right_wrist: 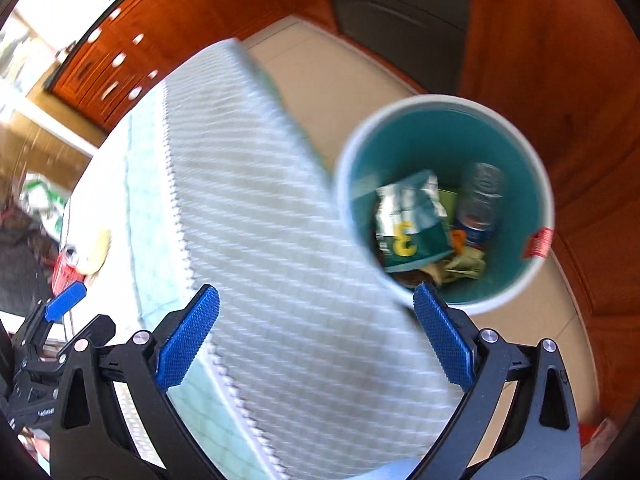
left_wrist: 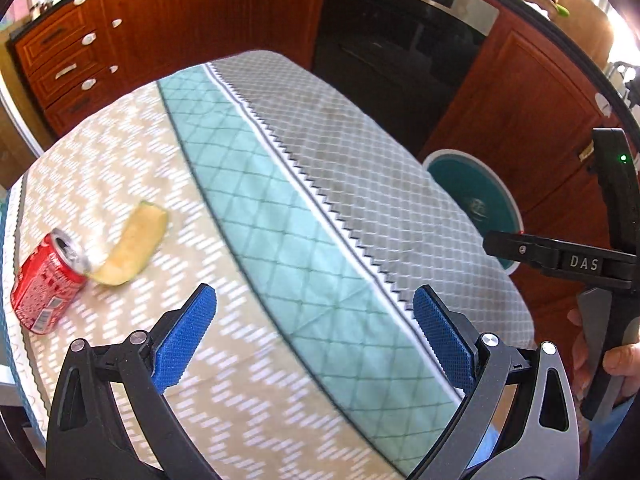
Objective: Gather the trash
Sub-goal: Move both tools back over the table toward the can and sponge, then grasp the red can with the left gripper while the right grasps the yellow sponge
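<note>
Both my tongs gape empty: left gripper, right gripper. Red can and peel touch, lower left of left view. Can probably light, dentable: pinch mid-body. Peel limp, slippery. Bin right.

A red soda can lies on its side, opened top up-right, ahead and left of the left tongs. A yellow peel curls flat, touching the can's top. The teal bin, white-rimmed, stands ahead-right of the right tongs, holding a green wrapper and a crushed bottle.
</note>
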{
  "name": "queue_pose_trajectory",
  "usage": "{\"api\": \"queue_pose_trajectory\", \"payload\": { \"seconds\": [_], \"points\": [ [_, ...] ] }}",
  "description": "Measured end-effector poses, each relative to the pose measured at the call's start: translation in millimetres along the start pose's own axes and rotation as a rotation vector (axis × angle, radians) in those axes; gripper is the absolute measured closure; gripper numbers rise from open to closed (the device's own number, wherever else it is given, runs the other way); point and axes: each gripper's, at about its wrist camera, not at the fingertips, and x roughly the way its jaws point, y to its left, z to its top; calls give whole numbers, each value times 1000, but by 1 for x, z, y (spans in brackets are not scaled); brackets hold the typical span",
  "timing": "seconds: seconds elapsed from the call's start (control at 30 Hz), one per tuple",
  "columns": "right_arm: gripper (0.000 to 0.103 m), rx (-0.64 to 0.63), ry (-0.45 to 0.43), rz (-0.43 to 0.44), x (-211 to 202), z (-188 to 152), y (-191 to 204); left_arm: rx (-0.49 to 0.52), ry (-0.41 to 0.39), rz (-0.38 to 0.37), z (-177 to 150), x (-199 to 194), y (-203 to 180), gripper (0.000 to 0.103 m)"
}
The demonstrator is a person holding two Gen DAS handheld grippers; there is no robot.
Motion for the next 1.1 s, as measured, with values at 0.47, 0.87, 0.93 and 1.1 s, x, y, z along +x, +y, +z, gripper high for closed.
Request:
{"api": "queue_pose_trajectory", "payload": {
  "seconds": [0.47,0.87,0.93,1.1],
  "points": [
    [9,-195,62,12,30,-8,146,-74,-46,126,-32,-44,144,4],
    [9,-252,134,93,78,2,229,31,13,164,-25,-20,214,4],
    [9,-265,153,108,86,5,239,56,25,162,-23,-11,216,4],
    [33,-283,186,137,102,11,258,87,25,118,-20,1,216,4]
  ]
}}
